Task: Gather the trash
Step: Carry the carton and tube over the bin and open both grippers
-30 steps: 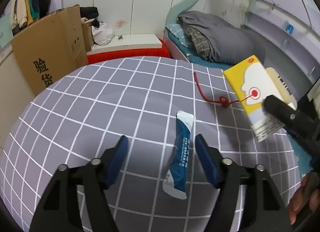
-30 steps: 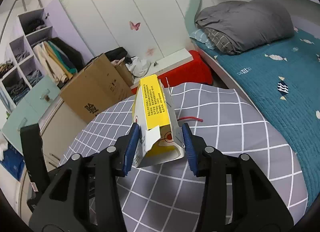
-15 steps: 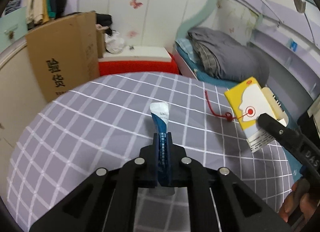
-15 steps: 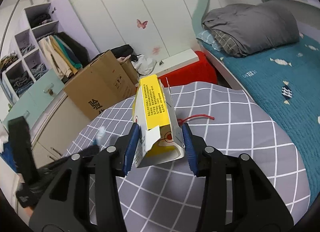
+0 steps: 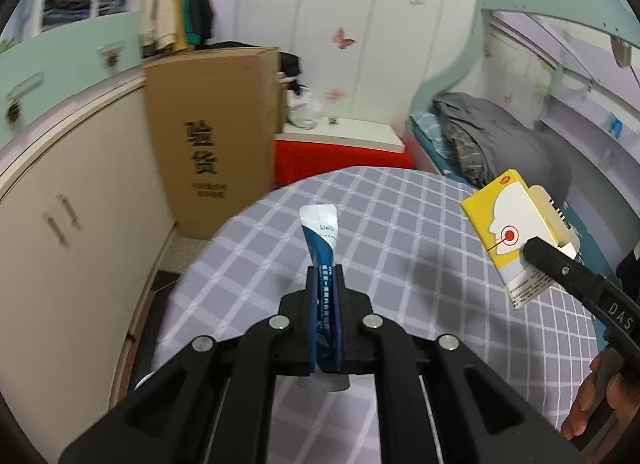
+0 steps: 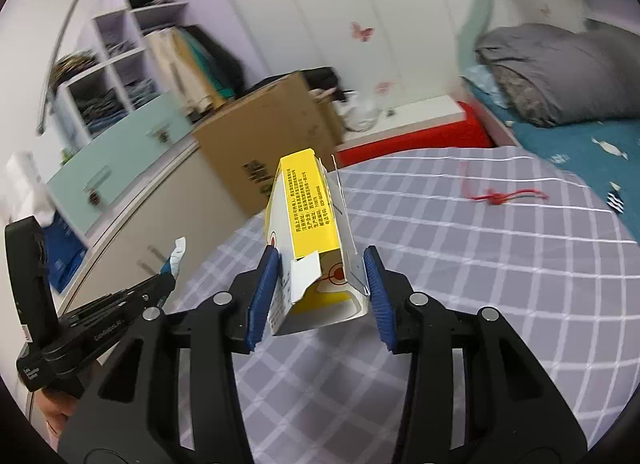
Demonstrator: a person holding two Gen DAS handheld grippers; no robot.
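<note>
Since 1 s ago left gripper [image 5: 325,296] clamps, lifts tube [image 5: 323,248]; right gripper [image 6: 320,292] grips box [image 6: 310,224]; carry both level, squeeze steady.

Checked tablecloth [image 5: 400,224] is the landmark. Above it, left gripper [image 5: 325,296] clamps a blue tube [image 5: 322,240], lifted off the cloth; right gripper [image 6: 320,288] clamps a yellow box [image 6: 308,220], also lifted, toward the cloth's bed side. Open air between the two. Only thing lying on the cloth: red cord [image 6: 502,197] near its far edge, bare cloth all round it. Cardboard carton [image 5: 212,136] stands off the cloth's far-left edge, cabinet [image 5: 68,200] along its left, bed [image 6: 568,132] on its right.
</note>
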